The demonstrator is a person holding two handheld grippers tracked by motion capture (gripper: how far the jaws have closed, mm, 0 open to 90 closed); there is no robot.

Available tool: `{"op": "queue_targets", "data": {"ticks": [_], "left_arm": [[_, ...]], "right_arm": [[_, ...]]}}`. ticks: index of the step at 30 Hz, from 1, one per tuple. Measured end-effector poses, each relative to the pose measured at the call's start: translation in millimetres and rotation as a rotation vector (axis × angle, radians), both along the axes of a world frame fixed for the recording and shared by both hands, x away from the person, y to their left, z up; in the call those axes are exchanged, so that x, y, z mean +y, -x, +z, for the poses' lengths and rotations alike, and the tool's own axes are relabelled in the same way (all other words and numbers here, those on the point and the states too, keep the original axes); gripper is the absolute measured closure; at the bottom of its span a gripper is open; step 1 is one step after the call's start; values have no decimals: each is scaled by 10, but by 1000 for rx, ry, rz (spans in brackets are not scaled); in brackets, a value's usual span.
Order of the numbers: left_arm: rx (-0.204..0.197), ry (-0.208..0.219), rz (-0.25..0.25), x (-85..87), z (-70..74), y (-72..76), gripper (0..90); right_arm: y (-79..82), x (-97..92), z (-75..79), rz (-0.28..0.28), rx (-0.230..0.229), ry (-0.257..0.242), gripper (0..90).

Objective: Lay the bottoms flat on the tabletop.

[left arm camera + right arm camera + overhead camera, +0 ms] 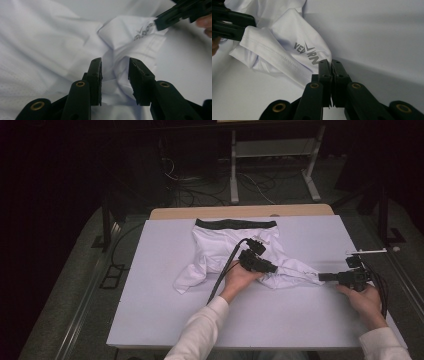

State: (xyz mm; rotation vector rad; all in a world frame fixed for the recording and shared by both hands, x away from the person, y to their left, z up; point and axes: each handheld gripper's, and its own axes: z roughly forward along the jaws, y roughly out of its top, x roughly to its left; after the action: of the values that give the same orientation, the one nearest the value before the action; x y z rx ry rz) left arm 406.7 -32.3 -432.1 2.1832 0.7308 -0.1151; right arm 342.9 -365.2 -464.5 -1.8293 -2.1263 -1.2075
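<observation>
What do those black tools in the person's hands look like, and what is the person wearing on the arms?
Each hand carries a black handheld tool: the left gripper and the right gripper. Each ends in two flat black jaws with small screw holes, on linkage arms with brass-coloured rivets. A thick black cable trails from the left one. The right bears a pale plate on top. Both sleeves are white and long.

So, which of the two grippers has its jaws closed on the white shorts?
The right gripper: its jaws pinch the hem of the shorts by the printed logo. The left gripper stands open around a fold.
</observation>
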Motion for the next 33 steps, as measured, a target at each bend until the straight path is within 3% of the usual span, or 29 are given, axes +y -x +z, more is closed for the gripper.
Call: {"op": "queue_targets", "data": {"ticks": [5, 11, 14, 21, 28, 33], "left_arm": [[-39, 43, -45, 58, 132, 114, 626], [-141, 0, -113, -33, 111, 231, 591], [-176, 10, -140, -91, 65, 233, 589], [-190, -27, -175, -217, -90, 200, 644], [-217, -75, -161, -323, -204, 160, 661], [-202, -66, -124, -340, -217, 115, 809]], "right_arm": [[-6, -6, -9, -2, 4, -4, 860], [-11, -4, -11, -5, 5, -3, 860], [-9, -5, -9, -4, 5, -4, 860], [-14, -17, -16, -2, 7, -9, 860], [-11, -21, -11, 0, 7, -9, 860], [-7, -29, -9, -1, 7, -14, 860]]}}
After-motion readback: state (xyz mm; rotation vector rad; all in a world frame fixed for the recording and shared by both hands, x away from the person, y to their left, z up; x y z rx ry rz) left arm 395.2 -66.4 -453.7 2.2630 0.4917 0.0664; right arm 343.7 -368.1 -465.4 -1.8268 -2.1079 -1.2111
